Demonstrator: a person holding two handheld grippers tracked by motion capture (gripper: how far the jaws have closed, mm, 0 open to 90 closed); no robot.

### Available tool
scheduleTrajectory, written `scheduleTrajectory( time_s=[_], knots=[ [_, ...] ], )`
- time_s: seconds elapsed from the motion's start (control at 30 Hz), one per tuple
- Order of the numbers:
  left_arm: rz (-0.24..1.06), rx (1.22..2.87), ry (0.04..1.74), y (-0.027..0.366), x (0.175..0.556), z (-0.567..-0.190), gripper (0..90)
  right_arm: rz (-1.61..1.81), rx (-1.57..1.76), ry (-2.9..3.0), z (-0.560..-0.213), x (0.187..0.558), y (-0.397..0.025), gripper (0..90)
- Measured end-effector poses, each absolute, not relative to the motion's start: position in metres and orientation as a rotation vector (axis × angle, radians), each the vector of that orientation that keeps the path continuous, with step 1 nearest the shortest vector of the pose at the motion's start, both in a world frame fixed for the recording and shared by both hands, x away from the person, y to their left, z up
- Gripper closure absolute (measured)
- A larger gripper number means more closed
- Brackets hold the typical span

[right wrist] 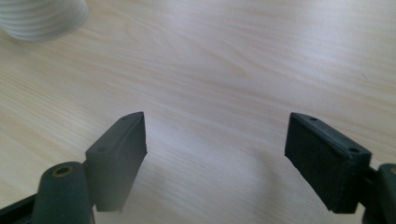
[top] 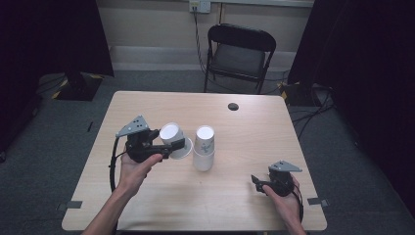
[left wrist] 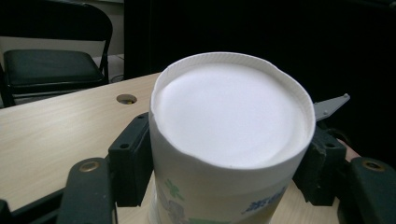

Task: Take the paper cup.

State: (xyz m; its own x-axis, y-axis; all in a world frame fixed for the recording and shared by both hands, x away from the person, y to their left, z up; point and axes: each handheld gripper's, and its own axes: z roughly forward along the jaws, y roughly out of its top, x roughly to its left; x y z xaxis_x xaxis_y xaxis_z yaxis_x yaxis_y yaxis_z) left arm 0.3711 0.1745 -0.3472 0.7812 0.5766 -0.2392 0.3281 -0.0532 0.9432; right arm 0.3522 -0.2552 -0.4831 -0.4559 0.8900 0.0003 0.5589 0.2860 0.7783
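My left gripper is shut on a white paper cup with blue and green print, held upside down and tilted just above the table. In the left gripper view the cup's flat bottom faces the camera, with a black pad pressed on each side. Just right of it a stack of upside-down paper cups stands on the table. My right gripper rests low near the front right edge, open and holding nothing. The stack's ribbed edge shows at the top left of the right gripper view.
A round cable hole sits near the table's far edge. A black folding chair stands beyond the table, with cables on the floor around it. Dark curtains hang at both sides.
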Motion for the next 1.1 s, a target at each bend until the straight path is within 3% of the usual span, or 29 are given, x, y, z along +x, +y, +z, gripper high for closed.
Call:
scheduleTrajectory(
  time_s=[0.4,0.67,1.1],
  knots=[
    [0.141,1.637,0.751,0.176,0.363,-0.360,32.1,1.259,1.066,2.195,-0.446,0.330,-0.213,40.7],
    [0.113,1.615,0.754,0.173,0.357,-0.361,32.5,1.396,0.849,2.239,-0.410,0.326,-0.169,47.0],
    [0.063,1.579,0.756,0.170,0.354,-0.363,33.2,1.494,0.623,2.250,-0.389,0.339,-0.112,54.6]
  ],
)
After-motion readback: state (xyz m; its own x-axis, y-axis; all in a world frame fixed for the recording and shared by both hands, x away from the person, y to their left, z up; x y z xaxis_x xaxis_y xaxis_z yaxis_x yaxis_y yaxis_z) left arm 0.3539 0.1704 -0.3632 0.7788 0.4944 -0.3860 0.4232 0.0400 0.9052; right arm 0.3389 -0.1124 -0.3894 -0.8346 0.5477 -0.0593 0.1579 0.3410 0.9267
